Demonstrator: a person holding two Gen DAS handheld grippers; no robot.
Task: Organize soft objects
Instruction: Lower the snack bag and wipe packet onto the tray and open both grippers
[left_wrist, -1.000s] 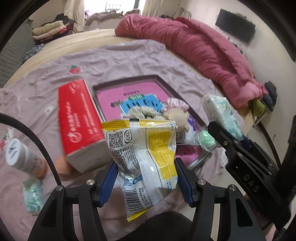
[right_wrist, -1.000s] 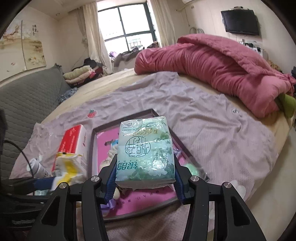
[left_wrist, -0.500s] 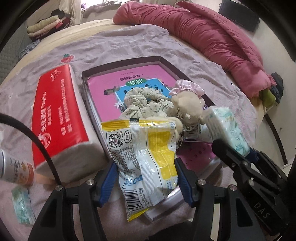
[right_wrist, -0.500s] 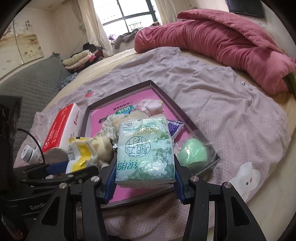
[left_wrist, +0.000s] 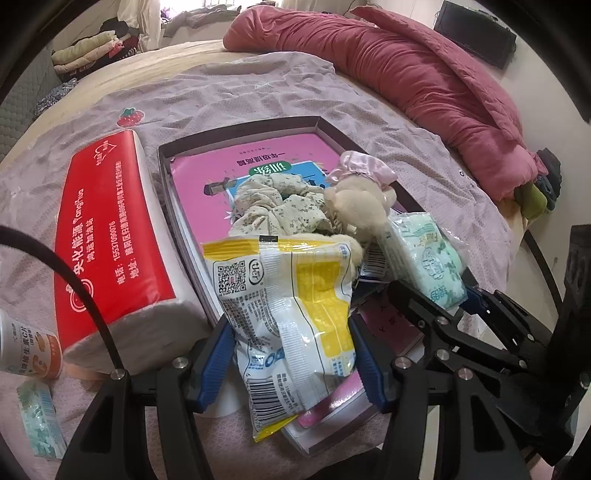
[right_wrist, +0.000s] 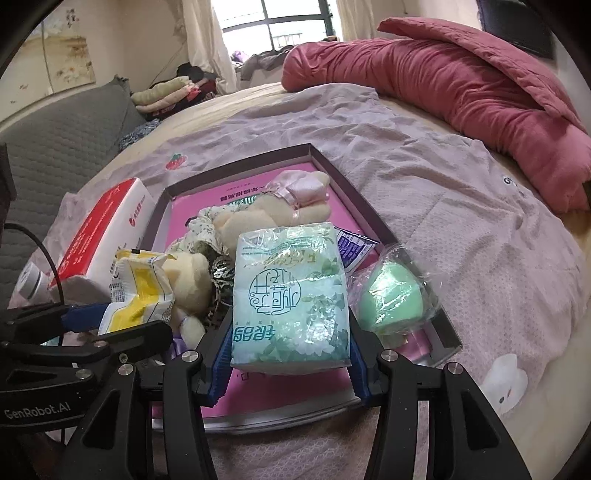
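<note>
I have both packs pinched by their side edges so each hangs free ahead of the jaws and can be lowered flat into the tray (right_wrist: 373, 225), where the other soft things already lie. The left gripper (left_wrist: 291, 358) is clamped on the snack bag (left_wrist: 288, 314), low in the centre of its frame; the bag's long axis runs up the picture, top seal toward the tray, its bottom corner drooping toward the camera. The right gripper (right_wrist: 288, 360) grips the tissue pack (right_wrist: 291, 299), centre frame, long axis also up the picture, over the tray's near edge. The plush (right_wrist: 255, 221) and green ball (right_wrist: 391, 299) sit just behind it, so I judge the open space is tight.
</note>
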